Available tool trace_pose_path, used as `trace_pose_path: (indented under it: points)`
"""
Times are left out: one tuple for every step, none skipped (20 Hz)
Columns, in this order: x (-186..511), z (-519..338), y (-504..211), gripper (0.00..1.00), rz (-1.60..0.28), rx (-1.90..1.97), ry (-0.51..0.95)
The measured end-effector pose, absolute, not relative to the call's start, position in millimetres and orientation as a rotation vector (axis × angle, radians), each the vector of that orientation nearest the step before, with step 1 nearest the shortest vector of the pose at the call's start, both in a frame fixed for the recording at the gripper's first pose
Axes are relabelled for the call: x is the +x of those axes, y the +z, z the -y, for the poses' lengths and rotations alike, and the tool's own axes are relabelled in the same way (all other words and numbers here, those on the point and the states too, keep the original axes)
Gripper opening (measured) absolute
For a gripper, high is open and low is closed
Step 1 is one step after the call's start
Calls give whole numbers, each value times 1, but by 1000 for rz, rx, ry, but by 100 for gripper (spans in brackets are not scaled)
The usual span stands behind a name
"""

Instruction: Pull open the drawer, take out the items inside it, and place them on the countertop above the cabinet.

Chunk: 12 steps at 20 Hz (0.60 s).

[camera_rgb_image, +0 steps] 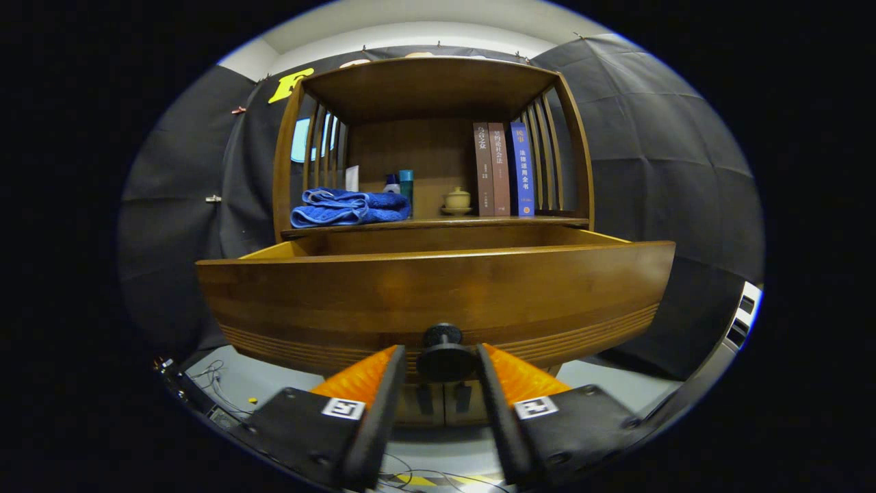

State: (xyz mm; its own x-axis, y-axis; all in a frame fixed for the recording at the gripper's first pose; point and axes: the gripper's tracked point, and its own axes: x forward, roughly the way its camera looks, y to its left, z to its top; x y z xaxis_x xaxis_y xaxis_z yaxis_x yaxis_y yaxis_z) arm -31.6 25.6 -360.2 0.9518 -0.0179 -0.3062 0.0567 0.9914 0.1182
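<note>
While the wooden drawer (438, 291) is standing pulled well out of the cabinet (431, 89), the gripper (442, 359) is sitting low in front of it, its two fingers lying on either side of the dark round knob (443, 352) at the middle of the drawer front. The fingers (383, 390) are looking close against the knob, as if pinching it, though it is hard to tell whether both are truly pressing on it. Judging by this, the opening step is looking done or nearly done, while the taking out is not yet begun. The drawer's inside is hiding behind its tall front panel, so whatever items are lying in it cannot be seen. Above the drawer, the tabletop (479, 222) of the cabinet, where the items are meant to go, is already carrying several things: a folded blue towel (349, 207) towards the left, a small bottle (391, 183) and a teal cylinder (406, 183) behind it, a small pale teapot (457, 200) on a saucer near the middle, and three upright books (503, 170) towards the right. Bare room is showing on the tabletop in front of the teapot and books. The book spines, two brownish and one blue, are bearing Chinese characters, too small to read with confidence. No other brand or label is legible.
</note>
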Motion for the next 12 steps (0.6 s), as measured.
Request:
trace_pose_path:
  points:
    - [-39,-25,-355,86,-305,133,-36]
    - [-47,-26,-349,100,-303,131,-36]
    - [-54,-23,-342,99,-298,118,-42]
    - [-59,-18,-331,99,-293,96,-51]
    - [-63,-16,-317,99,-282,72,-53]
    - [-64,-12,-302,99,-277,45,-59]
    - [-63,-8,-287,98,-274,17,-64]
    - [-61,-6,-270,99,-271,-13,-65]
    - [-58,-2,-253,99,-273,-47,-75]
    - [-53,3,-238,98,-283,-74,-86]
    - [-48,6,-226,98,-310,-88,-102]
    - [-42,7,-219,98,-350,-91,-114]
